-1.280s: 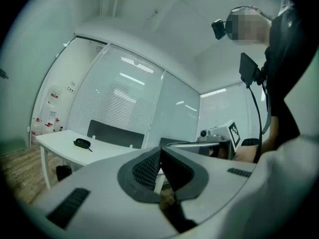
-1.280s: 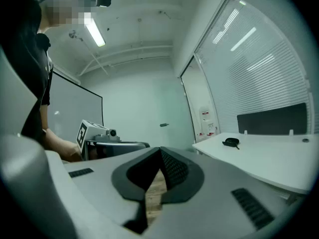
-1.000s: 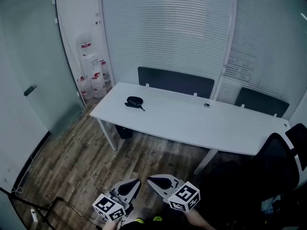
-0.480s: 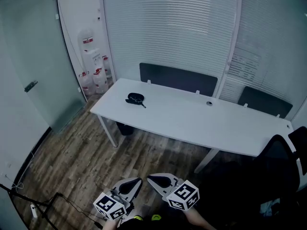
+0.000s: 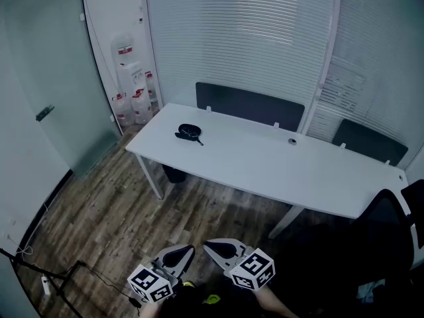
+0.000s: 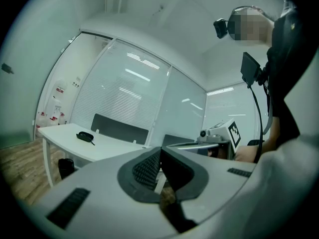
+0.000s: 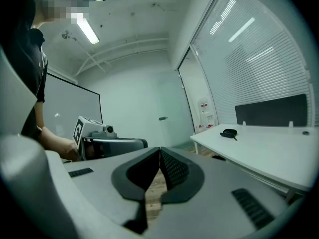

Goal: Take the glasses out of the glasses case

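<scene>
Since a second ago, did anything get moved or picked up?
Nothing was moved, taken hold of or let go. Only the head view shifted a little, so the table shows slightly higher in the picture. The glasses case stayed untouched on the table's left end. The left gripper and right gripper stayed shut and empty, far from the table.

**Head view tips; the table rides higher in frame**

Only the framing of the head view has changed. The long white table (image 5: pixel 278 169) now sits slightly higher in the picture than a second ago. The small black glasses case (image 5: pixel 189 132), close to the table's left edge, has risen with it. The clear water jugs with red labels (image 5: pixel 140 102) by the wall have climbed likewise. More of the wooden plank floor (image 5: pixel 106 217) shows below the table's near edge.
</scene>
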The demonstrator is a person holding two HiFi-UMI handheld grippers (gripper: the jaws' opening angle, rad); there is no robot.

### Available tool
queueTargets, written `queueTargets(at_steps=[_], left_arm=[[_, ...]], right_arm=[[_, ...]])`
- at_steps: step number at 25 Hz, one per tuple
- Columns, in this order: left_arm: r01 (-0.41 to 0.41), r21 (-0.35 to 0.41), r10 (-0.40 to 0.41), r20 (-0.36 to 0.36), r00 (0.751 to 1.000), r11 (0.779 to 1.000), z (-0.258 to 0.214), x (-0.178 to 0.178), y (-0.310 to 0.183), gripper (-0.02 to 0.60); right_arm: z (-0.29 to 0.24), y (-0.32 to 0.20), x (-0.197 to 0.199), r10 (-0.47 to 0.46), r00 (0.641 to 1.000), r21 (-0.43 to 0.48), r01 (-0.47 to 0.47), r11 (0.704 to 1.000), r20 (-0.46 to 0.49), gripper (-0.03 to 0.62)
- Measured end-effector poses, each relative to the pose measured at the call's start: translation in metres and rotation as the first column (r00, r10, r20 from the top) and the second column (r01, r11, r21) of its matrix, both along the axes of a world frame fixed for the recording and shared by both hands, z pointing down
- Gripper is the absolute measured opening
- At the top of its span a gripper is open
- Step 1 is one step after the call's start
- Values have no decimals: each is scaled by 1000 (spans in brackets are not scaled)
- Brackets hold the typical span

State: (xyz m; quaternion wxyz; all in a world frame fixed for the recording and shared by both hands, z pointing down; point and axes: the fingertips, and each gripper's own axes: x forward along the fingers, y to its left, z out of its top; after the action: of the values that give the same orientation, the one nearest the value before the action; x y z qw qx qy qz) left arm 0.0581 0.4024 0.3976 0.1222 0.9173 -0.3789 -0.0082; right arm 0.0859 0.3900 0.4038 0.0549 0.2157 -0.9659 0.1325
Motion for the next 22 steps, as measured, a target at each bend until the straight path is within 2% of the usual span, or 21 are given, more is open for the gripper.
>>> queueTargets(at_steps=[11,22], left_arm=[[-22,9,22,-22,1000,1000,0,-11,-34,11],[-63,22,63,-25,998,998,-3,-38,-127,11]], right_arm=[[4,-37,-16,9,1000,-13,-9,1000,4,17],[3,-122,-47,46,999,-13,-46,999,-27,17]])
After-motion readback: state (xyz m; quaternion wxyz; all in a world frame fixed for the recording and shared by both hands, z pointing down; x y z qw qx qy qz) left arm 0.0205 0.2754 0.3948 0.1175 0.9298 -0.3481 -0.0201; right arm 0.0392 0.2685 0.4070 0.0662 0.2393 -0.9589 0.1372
